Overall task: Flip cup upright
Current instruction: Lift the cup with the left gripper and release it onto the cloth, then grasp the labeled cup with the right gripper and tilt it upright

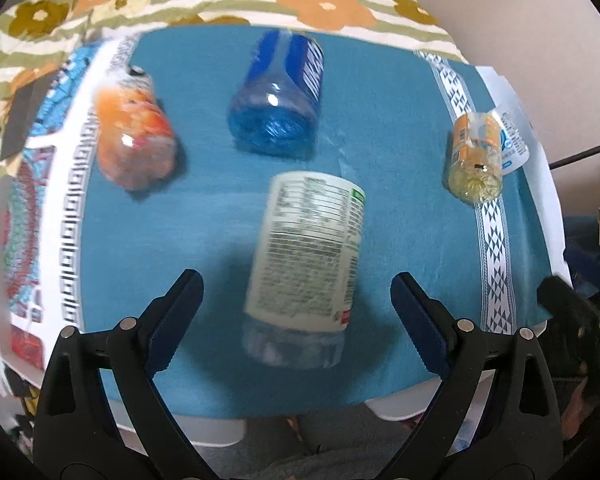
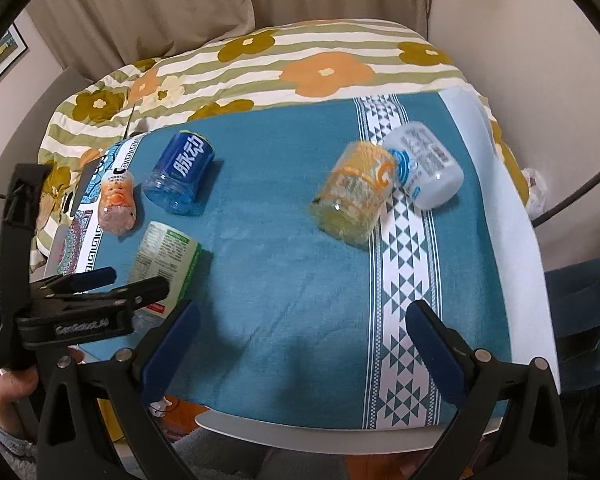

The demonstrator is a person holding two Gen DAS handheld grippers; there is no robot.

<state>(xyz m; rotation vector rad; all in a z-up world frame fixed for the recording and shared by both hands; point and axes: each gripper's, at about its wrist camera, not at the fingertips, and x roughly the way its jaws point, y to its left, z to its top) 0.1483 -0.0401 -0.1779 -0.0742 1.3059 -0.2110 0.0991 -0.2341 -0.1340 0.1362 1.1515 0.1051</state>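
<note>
Several cut-bottle cups lie on their sides on a blue cloth (image 1: 392, 168). A white-and-green labelled cup (image 1: 308, 256) lies nearest, between and just ahead of the open fingers of my left gripper (image 1: 298, 284); it also shows in the right wrist view (image 2: 166, 262). Behind it lie a blue cup (image 1: 278, 96) (image 2: 182, 174), an orange cup (image 1: 134, 136) (image 2: 118, 202), a yellow cup (image 1: 476, 156) (image 2: 354, 196) and a white cup (image 2: 426, 170). My right gripper (image 2: 302, 322) is open and empty over the cloth's near part. The left gripper shows at its left (image 2: 100, 280).
The cloth covers a small white table (image 2: 300, 436). A white patterned band (image 2: 404, 280) runs down the cloth's right side. A flowered, striped quilt (image 2: 300, 60) lies behind the table. A dark cable (image 2: 580, 192) hangs at the right.
</note>
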